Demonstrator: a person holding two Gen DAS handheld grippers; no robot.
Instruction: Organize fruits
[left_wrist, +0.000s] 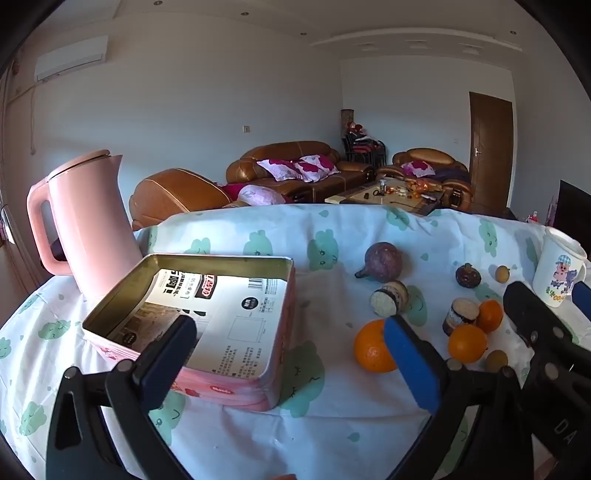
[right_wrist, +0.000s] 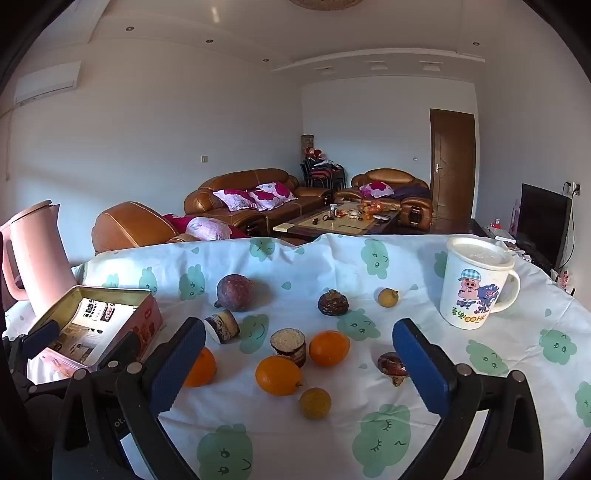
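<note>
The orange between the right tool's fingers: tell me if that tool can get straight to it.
Probably yes. The right tool is open and empty, and the orange lies on the tablecloth straight ahead of it. A small yellow fruit sits just in front and could get nudged.

On the counter (right_wrist: 480, 387), the tin (right_wrist: 110, 321) sits at the left of the frame with the kettle (right_wrist: 33, 254) behind it. The mug (right_wrist: 476, 284) stands at the right. Between them lie the fruits: three oranges (right_wrist: 328, 347) in the lower centre, a round fruit (right_wrist: 234, 291) behind them, a small one (right_wrist: 388, 296) left of the mug.
</note>
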